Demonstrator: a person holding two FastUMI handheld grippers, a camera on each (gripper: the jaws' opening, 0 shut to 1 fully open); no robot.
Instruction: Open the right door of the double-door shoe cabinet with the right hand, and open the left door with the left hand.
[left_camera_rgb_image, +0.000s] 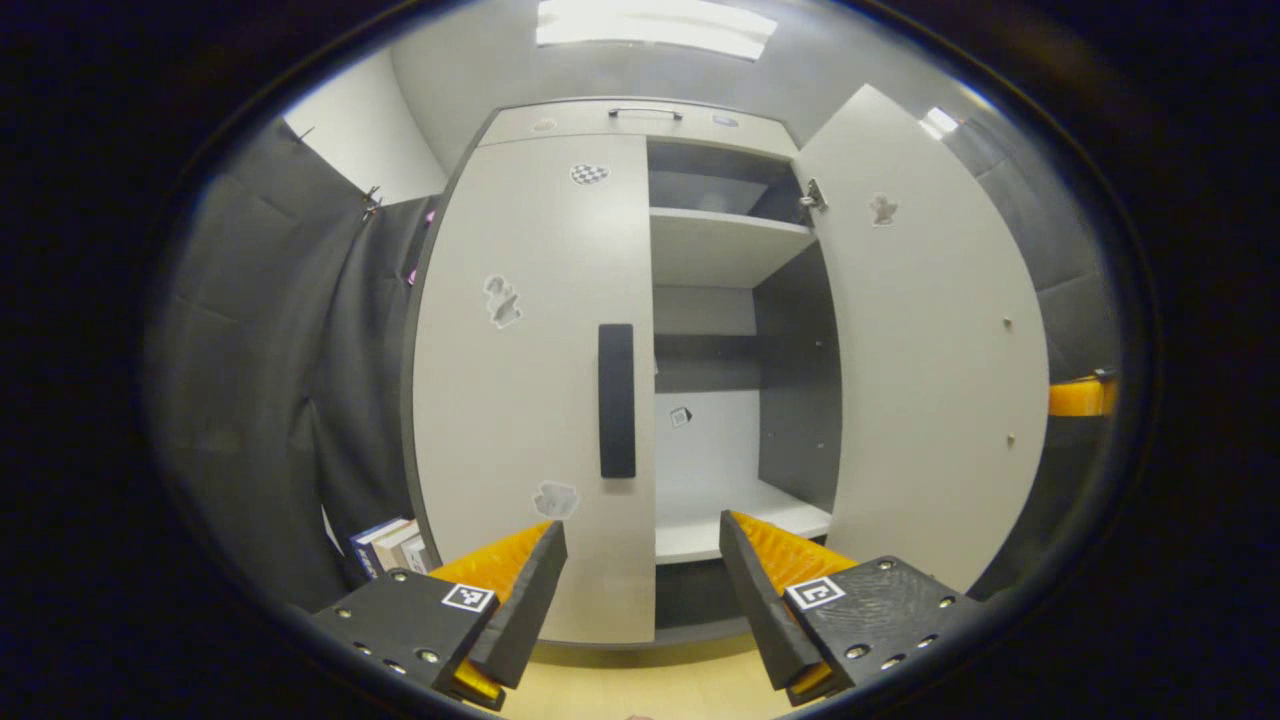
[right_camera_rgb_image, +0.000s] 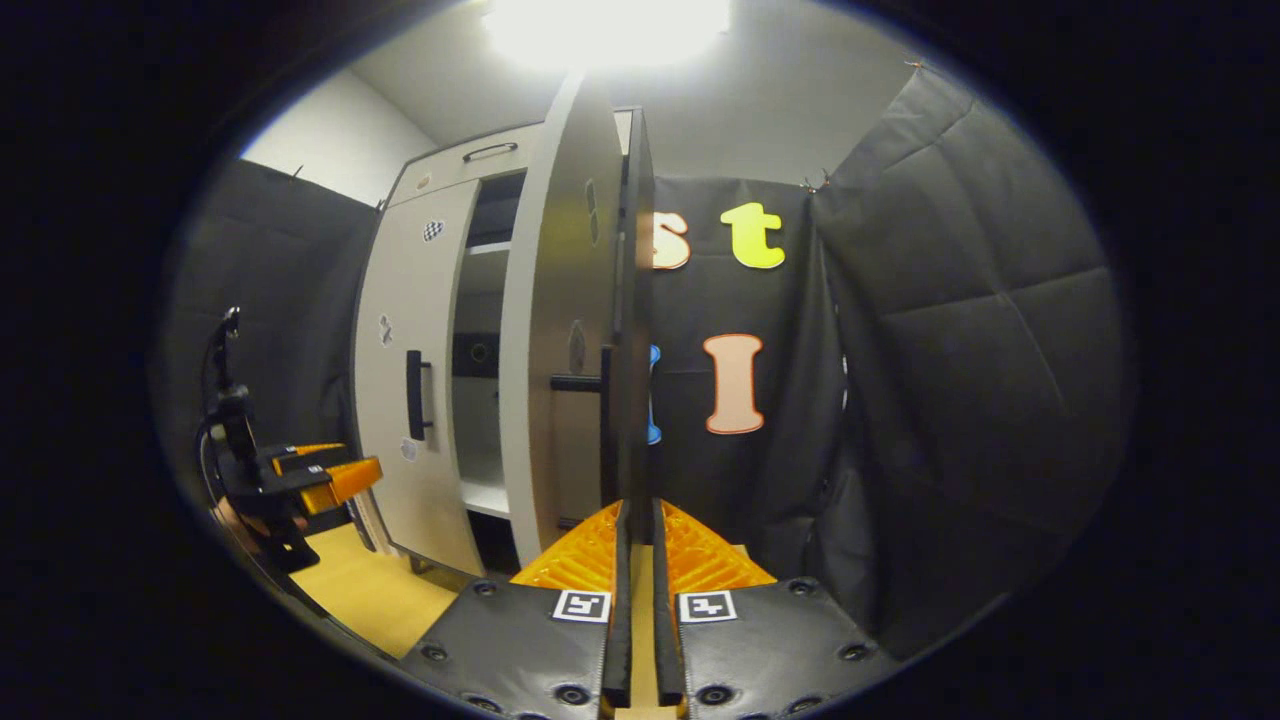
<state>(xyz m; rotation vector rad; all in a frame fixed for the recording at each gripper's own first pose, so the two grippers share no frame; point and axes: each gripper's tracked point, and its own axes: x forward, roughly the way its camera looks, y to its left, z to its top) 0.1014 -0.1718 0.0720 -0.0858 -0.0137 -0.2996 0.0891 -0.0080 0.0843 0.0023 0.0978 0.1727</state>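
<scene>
The shoe cabinet's left door (left_camera_rgb_image: 530, 300) is closed, its black vertical handle (left_camera_rgb_image: 617, 400) straight ahead of my left gripper (left_camera_rgb_image: 642, 527). That gripper is open and empty, a short way back from the door. The right door (left_camera_rgb_image: 930, 350) is swung wide open, showing its inner face. In the right gripper view this door (right_camera_rgb_image: 560, 300) is almost edge-on, and its dark handle (right_camera_rgb_image: 606, 420) runs down into my right gripper (right_camera_rgb_image: 638, 510), whose fingers are pressed close on it. The right gripper (left_camera_rgb_image: 1080, 397) pokes past the door's free edge. The left gripper (right_camera_rgb_image: 320, 480) hovers before the closed door (right_camera_rgb_image: 400, 290).
Inside the open half are pale shelves (left_camera_rgb_image: 730, 245) and dark side walls. A drawer front with a small handle (left_camera_rgb_image: 645, 113) tops the cabinet. Books (left_camera_rgb_image: 385, 545) stand at its lower left. The floor is pale wood (left_camera_rgb_image: 640, 690). Black padded cloth (right_camera_rgb_image: 950, 350) closes both sides.
</scene>
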